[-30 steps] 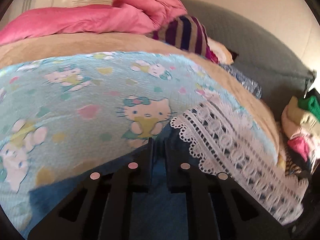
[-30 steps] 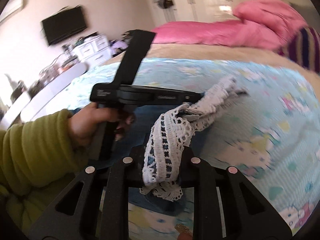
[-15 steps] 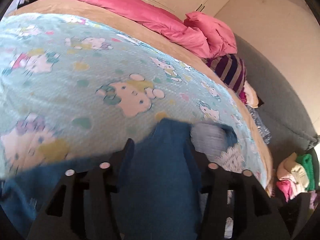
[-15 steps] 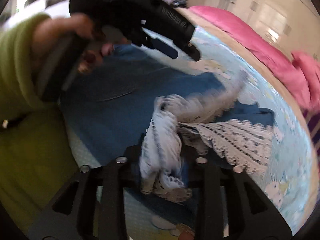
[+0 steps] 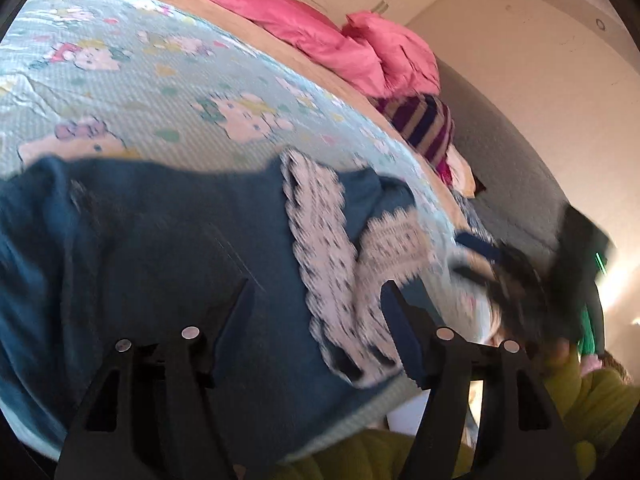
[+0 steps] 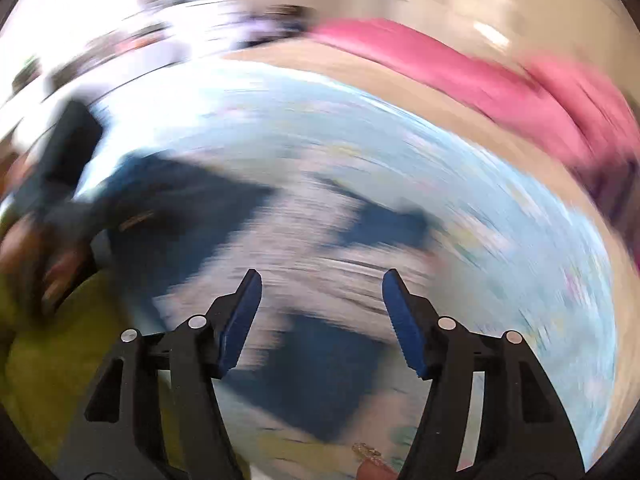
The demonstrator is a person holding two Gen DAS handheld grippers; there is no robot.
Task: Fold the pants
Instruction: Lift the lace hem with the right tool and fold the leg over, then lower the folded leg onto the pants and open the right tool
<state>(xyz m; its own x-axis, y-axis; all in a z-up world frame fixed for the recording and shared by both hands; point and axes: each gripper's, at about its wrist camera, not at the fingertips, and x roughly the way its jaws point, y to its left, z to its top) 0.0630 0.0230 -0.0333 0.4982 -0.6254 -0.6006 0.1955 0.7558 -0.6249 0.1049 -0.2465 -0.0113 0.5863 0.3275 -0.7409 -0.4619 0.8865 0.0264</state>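
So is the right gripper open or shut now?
Open: the right gripper shows its blue fingertips spread wide, nothing between them, above the pants.

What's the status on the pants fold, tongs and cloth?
Left tongs open, empty. Right tongs open, empty, view badly blurred. Blue pants flat on the cartoon-print blanket, lace hems folded over on top. Nothing in the way.

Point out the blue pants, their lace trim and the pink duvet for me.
blue pants [image 5: 168, 240], left wrist view, flat middle of the fabric.
lace trim [image 5: 320, 240], left wrist view, long white strip.
pink duvet [image 5: 352, 44], left wrist view, bunched end.
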